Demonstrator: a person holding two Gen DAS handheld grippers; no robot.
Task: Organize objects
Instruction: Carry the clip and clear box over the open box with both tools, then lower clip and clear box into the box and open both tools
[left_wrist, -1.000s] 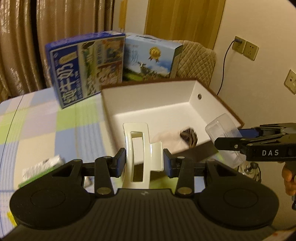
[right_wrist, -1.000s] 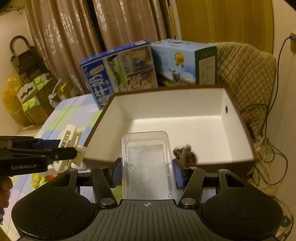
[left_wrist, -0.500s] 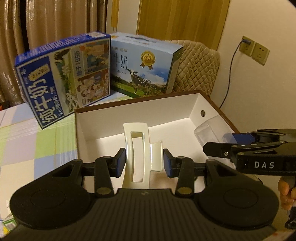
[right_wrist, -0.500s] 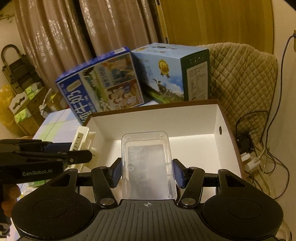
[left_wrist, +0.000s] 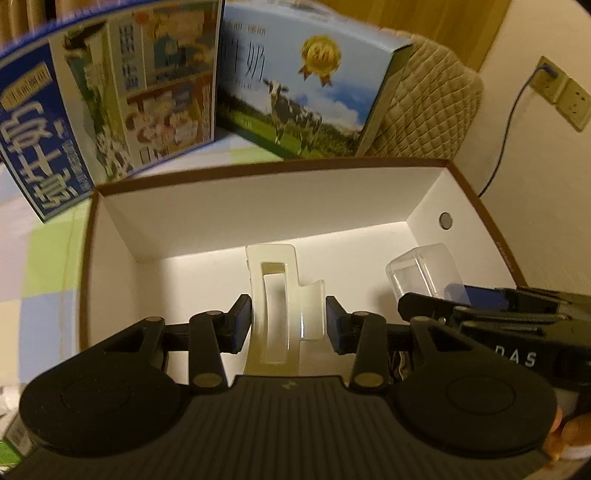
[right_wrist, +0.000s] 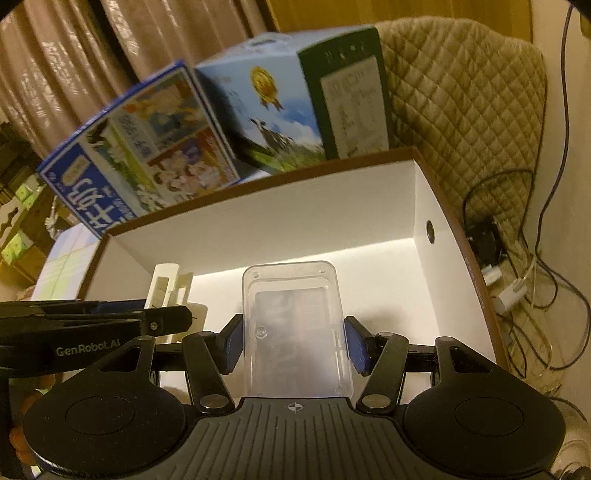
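Presently my left gripper (left_wrist: 289, 320) clamps a hair clip (left_wrist: 282, 295) and my right gripper (right_wrist: 294, 339) a clear case (right_wrist: 295, 325) over the open box (left_wrist: 258, 206); next, lower and release.

Beige curtains (right_wrist: 74, 74), quilted chair (right_wrist: 461, 92) (dim warm light).

tongs (right_wrist: 293, 332) grip clear case (right_wrist: 295, 325)

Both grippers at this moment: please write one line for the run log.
left gripper: shut on cream hair claw | right gripper: shut on clear plastic case | both over open white box | nothing released yet
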